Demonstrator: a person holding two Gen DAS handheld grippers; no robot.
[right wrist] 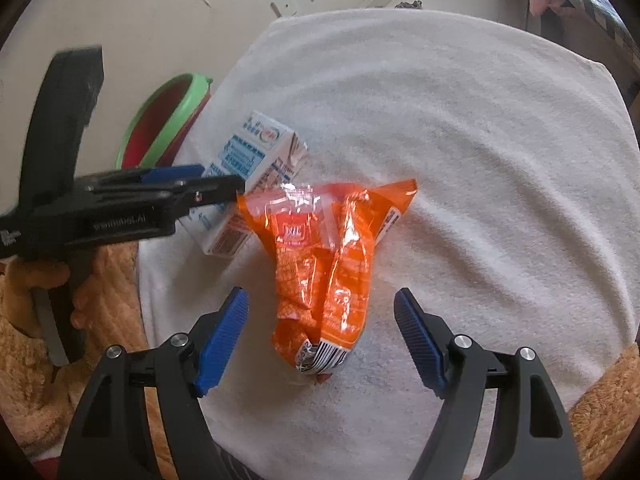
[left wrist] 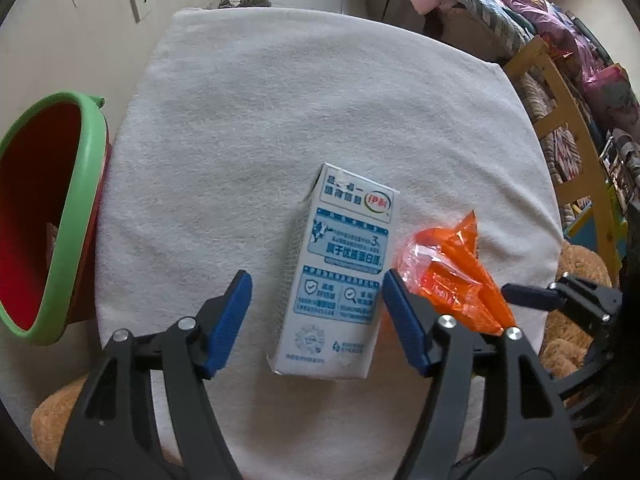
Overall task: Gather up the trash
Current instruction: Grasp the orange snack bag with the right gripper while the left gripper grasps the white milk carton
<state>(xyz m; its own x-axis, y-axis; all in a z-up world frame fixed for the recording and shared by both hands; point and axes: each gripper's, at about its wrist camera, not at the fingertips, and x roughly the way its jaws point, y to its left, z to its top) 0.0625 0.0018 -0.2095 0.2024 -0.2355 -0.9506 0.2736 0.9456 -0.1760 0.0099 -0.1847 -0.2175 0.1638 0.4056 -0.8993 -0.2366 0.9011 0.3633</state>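
A white-and-blue milk carton [left wrist: 336, 272] lies flat on the white towel [left wrist: 280, 120]. My left gripper [left wrist: 318, 320] points down over it, open, with the carton's lower half between its blue pads. The left pad stands clear of the carton and the right pad sits close to its edge. To the right lies a crumpled orange snack wrapper [left wrist: 452, 276]. In the right wrist view the wrapper [right wrist: 328, 264] sits between the spread fingers of my right gripper [right wrist: 322, 338], touching neither. There the left gripper [right wrist: 200, 184] reaches over the carton [right wrist: 256, 152].
A red bin with a green rim [left wrist: 76, 216] stands off the towel's left edge, also seen as the bin [right wrist: 168, 120]. A brown fuzzy blanket [left wrist: 576, 320] shows under the towel. A wooden frame [left wrist: 560, 120] and piled bedding fill the right side.
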